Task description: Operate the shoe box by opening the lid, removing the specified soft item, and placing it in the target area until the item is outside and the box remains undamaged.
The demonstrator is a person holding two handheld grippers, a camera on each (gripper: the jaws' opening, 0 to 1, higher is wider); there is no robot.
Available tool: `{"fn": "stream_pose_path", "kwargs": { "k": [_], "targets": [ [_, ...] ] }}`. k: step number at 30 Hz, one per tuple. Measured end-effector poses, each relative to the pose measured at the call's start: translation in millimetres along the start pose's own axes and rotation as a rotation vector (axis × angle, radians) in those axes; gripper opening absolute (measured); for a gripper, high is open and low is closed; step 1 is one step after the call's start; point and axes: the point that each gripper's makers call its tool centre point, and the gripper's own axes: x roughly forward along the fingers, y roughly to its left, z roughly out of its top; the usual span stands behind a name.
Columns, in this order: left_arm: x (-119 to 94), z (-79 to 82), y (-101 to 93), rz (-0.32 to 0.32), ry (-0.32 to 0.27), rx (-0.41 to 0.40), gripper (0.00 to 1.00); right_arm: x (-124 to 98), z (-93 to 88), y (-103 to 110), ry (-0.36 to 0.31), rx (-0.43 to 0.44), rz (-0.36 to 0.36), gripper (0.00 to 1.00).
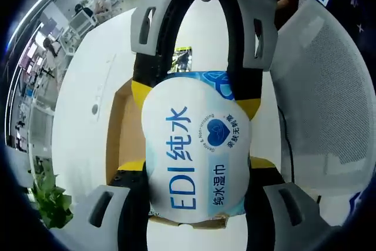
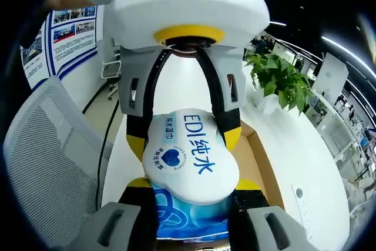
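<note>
Above the open shoe box [image 1: 120, 136] on the white table [image 1: 82, 121], held aloft from opposite ends: wet-wipes pack [image 1: 197, 151], near end clamped by left gripper [image 1: 197, 207], far end by right gripper [image 1: 197, 95].

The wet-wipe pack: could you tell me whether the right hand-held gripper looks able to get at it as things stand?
Probably yes: the right hand-held gripper already closes on one end of the wet-wipe pack, the left hand-held gripper on the other.

Wet-wipes pack [image 2: 189, 157] between both grippers' jaws — above box [image 2: 261, 157].
</note>
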Motion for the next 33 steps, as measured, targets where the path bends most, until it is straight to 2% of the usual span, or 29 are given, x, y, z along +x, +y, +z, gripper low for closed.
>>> {"fn": "stream_pose_path", "kwargs": {
  "k": [12, 33],
  "targets": [
    [9.1, 28.9, -13.2, -0.026, -0.002, 0.01, 0.65, -24.5, -19.1, 7.6, -0.001, 0.013, -0.003, 0.4],
    [32.5, 90.7, -12.4, -0.035, -0.015, 0.042, 0.65, -71.0, -64.1, -2.0, -0.006, 0.029, -0.03, 0.4]
  ]
}}
